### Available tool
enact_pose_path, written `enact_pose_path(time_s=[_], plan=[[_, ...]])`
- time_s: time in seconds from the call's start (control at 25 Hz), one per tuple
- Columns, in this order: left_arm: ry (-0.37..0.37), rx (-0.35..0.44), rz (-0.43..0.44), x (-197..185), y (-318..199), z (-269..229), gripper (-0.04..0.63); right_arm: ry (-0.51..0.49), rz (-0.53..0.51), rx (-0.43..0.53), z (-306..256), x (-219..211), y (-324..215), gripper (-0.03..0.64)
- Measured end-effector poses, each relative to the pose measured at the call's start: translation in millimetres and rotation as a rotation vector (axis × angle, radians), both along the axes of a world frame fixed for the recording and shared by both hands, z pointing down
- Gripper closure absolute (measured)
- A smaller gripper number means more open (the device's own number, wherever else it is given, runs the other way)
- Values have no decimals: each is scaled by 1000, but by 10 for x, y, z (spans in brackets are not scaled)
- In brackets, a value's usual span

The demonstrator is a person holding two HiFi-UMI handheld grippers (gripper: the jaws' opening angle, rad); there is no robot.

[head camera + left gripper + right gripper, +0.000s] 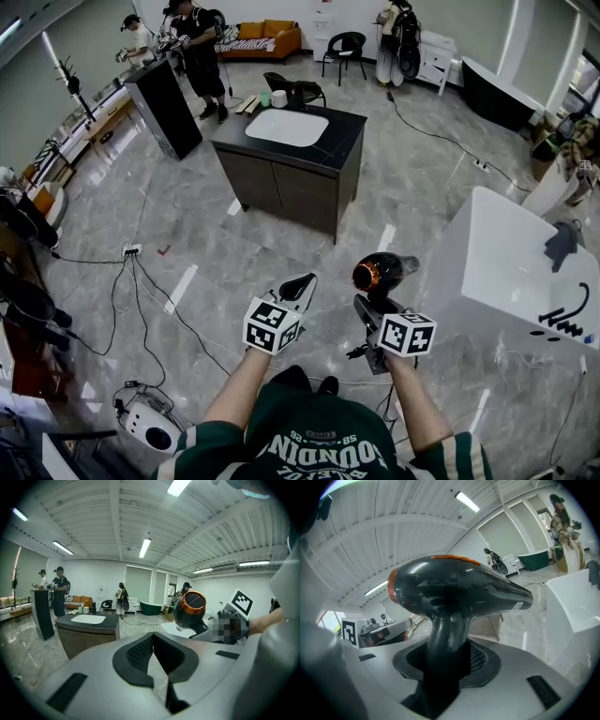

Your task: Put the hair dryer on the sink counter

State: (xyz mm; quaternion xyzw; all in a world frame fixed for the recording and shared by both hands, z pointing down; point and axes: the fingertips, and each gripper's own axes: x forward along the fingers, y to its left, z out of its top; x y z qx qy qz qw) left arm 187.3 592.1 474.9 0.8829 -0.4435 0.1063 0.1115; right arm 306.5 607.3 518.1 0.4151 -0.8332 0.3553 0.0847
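In the head view we hold the hair dryer (380, 274) in the right gripper (373, 307), well short of the sink counter (349, 127). The left gripper view shows the left gripper (152, 639) with its jaws together, empty. In the right gripper view the jaws clamp the dryer's handle

Glossy black plastic hair dryer (459, 592), coppery metallic rim (364, 275); polished grey stone-look floor (234, 272)

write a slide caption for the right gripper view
Right gripper clamped on the handle of a black, orange-ringed hair dryer

Tongs (153, 635) closed, empty, hair dryer (190, 610) beyond
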Motion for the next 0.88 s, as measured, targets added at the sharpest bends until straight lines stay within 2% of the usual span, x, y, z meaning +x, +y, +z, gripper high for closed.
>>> enact_pose_path(time_s=[0.44, 0.88], plan=[[-27, -6, 33, 217, -218, 99, 583, 21, 13, -14, 155, 208, -177, 434], [-13, 16, 102, -43, -881, 133, 583, 42, 84, 3, 184, -46, -759, 434]])
